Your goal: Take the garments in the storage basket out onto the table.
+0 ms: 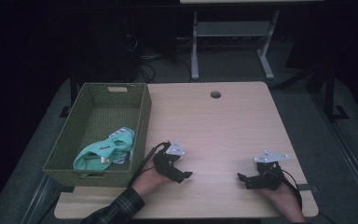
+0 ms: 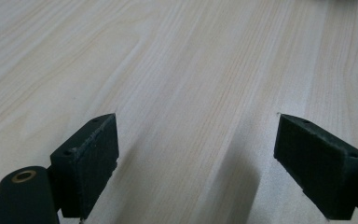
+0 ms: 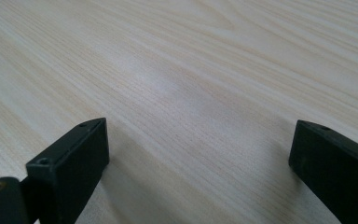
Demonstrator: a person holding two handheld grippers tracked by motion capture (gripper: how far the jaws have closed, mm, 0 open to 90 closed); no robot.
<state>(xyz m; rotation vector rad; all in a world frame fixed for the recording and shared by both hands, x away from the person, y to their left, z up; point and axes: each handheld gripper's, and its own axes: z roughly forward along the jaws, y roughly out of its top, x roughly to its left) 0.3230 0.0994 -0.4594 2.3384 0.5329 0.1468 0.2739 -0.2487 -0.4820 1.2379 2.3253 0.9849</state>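
Observation:
A green woven basket [image 1: 142, 122] stands on the left part of the wooden table [image 1: 214, 130]. Inside it lies a mint-green and white cloth [image 1: 106, 150], bunched near its front right corner. My left gripper [image 1: 185, 176] rests low on the table just right of the basket, open, its jaws wide apart over bare wood [image 2: 196, 140]. My right gripper [image 1: 241, 178] sits near the table's front right, also open, with nothing between its jaws [image 3: 200, 154]. The two grippers point toward each other.
A round cable hole [image 1: 216, 94] sits near the table's far edge. Beyond the table stand the grey legs of another desk [image 1: 195, 46] and tangled cables on the floor. The person's plaid sleeve [image 1: 121, 207] enters at the bottom left.

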